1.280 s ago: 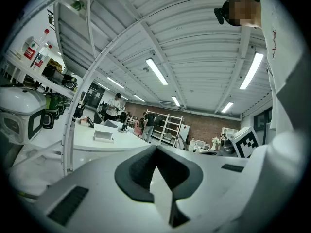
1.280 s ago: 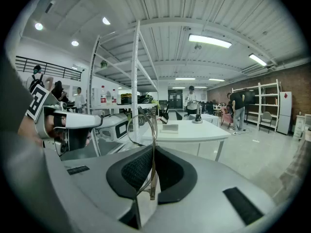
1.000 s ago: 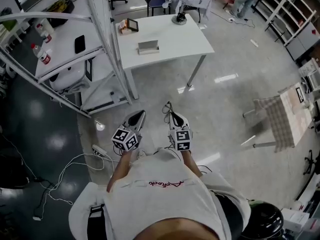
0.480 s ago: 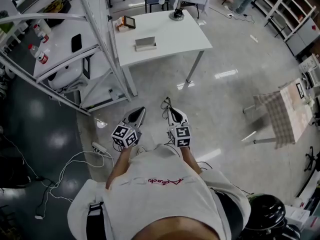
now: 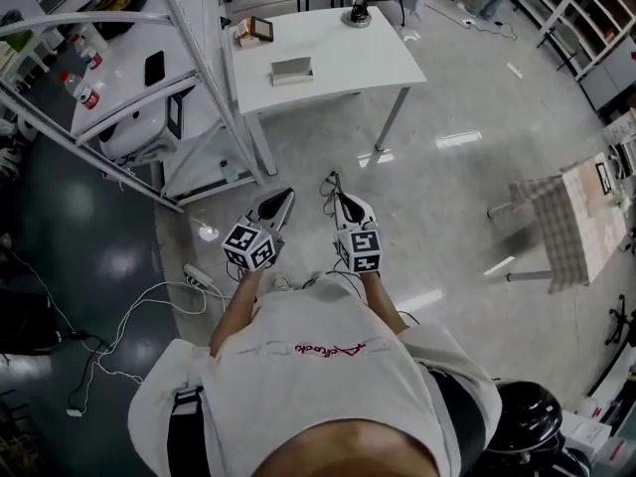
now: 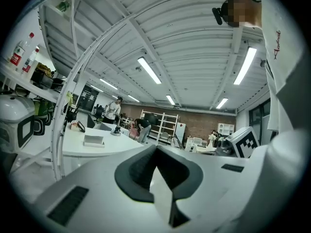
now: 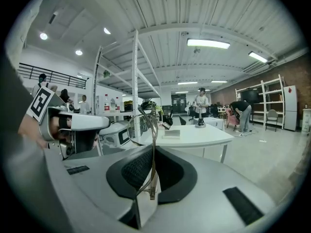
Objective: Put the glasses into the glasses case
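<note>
– Fingers [image 5: 273,210] of the left gripper [image 5: 281,202], seen from the head?
– Too small to tell. The right gripper [image 5: 341,197] has the glasses [image 5: 328,189]. The grey case [image 5: 292,69] sits far off on the white table [image 5: 368,58].
– And the left gripper view?
– Fingers pressed together, nothing between.
– The right gripper view?
– Fingers squeeze one arm of the glasses; the lenses stick up past the tips.

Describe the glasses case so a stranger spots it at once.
Find the white table ahead of the person. The glasses case lies near its middle: a low grey oblong, unlike the brownish item and the dark-based stand along the far edge.
</note>
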{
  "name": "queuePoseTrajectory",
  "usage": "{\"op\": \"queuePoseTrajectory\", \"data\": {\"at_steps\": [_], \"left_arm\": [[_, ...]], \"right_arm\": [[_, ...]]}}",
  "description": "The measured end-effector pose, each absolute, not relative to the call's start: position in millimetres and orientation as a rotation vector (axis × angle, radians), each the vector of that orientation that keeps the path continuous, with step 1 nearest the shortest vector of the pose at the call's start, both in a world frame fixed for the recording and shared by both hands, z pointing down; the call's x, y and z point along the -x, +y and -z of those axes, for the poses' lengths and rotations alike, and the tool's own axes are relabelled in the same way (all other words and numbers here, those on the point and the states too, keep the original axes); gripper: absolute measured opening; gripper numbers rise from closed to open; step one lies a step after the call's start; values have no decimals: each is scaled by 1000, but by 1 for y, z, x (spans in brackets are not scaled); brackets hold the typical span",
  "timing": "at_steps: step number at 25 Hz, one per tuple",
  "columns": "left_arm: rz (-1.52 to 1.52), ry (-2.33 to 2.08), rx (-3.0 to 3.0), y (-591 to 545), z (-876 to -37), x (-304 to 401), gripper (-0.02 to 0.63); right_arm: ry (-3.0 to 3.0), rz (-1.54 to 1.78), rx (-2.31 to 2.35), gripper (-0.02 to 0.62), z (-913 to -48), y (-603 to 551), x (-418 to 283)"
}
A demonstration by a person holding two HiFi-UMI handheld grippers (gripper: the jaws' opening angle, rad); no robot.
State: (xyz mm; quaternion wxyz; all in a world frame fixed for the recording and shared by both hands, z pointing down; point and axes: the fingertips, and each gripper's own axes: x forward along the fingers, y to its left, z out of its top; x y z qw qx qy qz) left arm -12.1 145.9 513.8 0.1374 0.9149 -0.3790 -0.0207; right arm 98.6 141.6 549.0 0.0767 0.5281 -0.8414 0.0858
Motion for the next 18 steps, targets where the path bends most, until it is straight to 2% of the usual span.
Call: {"op": "queuePoseTrajectory", "data": {"at_steps": [18], "left_arm": [[99, -1132, -2665, 144, -519, -2, 25]], "right_arm": [[-2559, -204, -1533, 12, -552, 133, -102]]}}
